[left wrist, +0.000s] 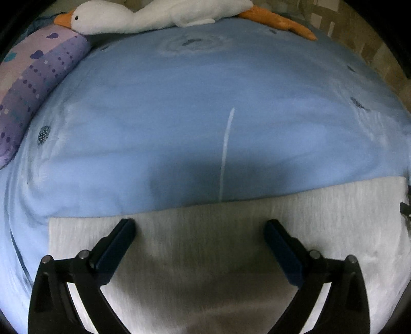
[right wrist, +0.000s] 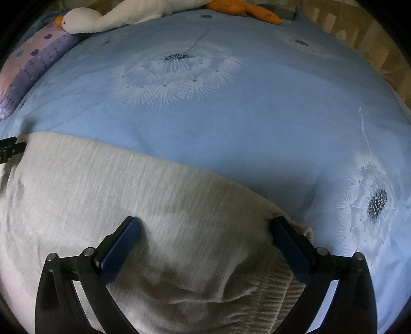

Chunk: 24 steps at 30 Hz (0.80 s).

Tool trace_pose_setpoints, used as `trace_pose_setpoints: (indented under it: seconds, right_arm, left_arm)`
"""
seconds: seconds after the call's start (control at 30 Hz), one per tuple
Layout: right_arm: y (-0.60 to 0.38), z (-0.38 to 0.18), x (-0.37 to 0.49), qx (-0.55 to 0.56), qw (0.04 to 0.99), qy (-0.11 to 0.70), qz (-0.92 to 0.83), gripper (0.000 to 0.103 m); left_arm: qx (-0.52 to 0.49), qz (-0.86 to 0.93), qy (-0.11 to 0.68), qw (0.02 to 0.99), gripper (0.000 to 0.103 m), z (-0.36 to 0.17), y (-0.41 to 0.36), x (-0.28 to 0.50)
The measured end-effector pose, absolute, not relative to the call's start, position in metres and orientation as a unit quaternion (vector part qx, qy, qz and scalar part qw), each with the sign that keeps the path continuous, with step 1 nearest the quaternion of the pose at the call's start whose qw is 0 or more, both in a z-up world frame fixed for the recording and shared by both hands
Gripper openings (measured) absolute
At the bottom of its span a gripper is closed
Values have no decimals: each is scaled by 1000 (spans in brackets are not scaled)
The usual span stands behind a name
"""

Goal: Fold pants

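Note:
Light grey pants [left wrist: 205, 246] lie flat on the blue bedspread [left wrist: 195, 108], filling the near part of the left wrist view with a straight far edge. My left gripper [left wrist: 200, 226] hovers over them, open, nothing between its fingers. In the right wrist view the same grey pants [right wrist: 108, 195] spread from the left, and their ribbed waistband or cuff [right wrist: 272, 303] bunches at the lower right. My right gripper [right wrist: 205, 226] stands open above that end, its right finger [right wrist: 290, 246] by the cloth's corner. The other gripper's tip [right wrist: 10, 149] shows at the left edge.
A white plush goose [left wrist: 154, 15] with orange beak and feet lies along the far side of the bed. A purple patterned pillow [left wrist: 36, 84] sits at the far left. The blue bedspread [right wrist: 231, 108] with dandelion prints stretches beyond the pants. Wooden flooring [right wrist: 364, 38] shows at far right.

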State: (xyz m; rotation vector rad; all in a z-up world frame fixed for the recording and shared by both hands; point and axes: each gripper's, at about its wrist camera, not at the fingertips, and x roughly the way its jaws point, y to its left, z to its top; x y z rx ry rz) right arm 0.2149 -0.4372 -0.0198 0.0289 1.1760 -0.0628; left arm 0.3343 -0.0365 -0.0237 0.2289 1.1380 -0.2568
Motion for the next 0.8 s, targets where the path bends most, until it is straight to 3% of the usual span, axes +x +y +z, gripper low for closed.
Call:
trace_pose_setpoints:
  seconds: [0.2, 0.27, 0.3, 0.33, 0.37, 0.4, 0.43, 0.47, 0.5, 0.53, 0.67, 0.8]
  right_arm:
    - [-440, -25, 221, 14, 831, 555, -23, 103]
    - [-439, -23, 222, 13, 829, 559, -25, 97]
    - [-439, -18, 214, 11, 829, 559, -26, 89]
    - [-439, -14, 213, 10, 829, 558, -25, 84]
    - [-439, -9, 210, 7, 830, 557, -26, 71]
    - [-439, -6, 209, 2, 831, 555, -28, 55]
    - [-439, -4, 207, -2, 832, 554, -28, 47]
    - [-440, -2, 206, 0, 832, 554, -26, 32]
    - [-441, 0, 205, 5, 832, 554, -21, 19]
    - [-441, 2, 205, 15, 830, 557, -17, 14]
    - [-441, 14, 198, 19, 836, 548, -12, 1]
    - [-445, 33, 189, 28, 846, 533, -10, 1]
  left_arm:
    - [110, -116, 542, 825, 100, -21, -39, 335]
    - [110, -121, 544, 823, 84, -16, -45, 332]
    - [116, -129, 544, 821, 78, -13, -49, 329]
    - [121, -136, 543, 820, 63, -11, -52, 328]
    - [126, -142, 543, 818, 48, -9, -55, 326]
    - [132, -144, 544, 816, 40, -7, -58, 325]
    - [135, -146, 545, 814, 25, -5, -60, 323]
    - [135, -145, 548, 813, 15, -4, -62, 323]
    - [133, -143, 550, 812, 11, -3, -62, 323]
    - [128, -141, 553, 811, 6, -1, -61, 323]
    - [107, -145, 554, 813, 4, 8, -56, 316]
    - [98, -153, 546, 818, 4, 25, -53, 300]
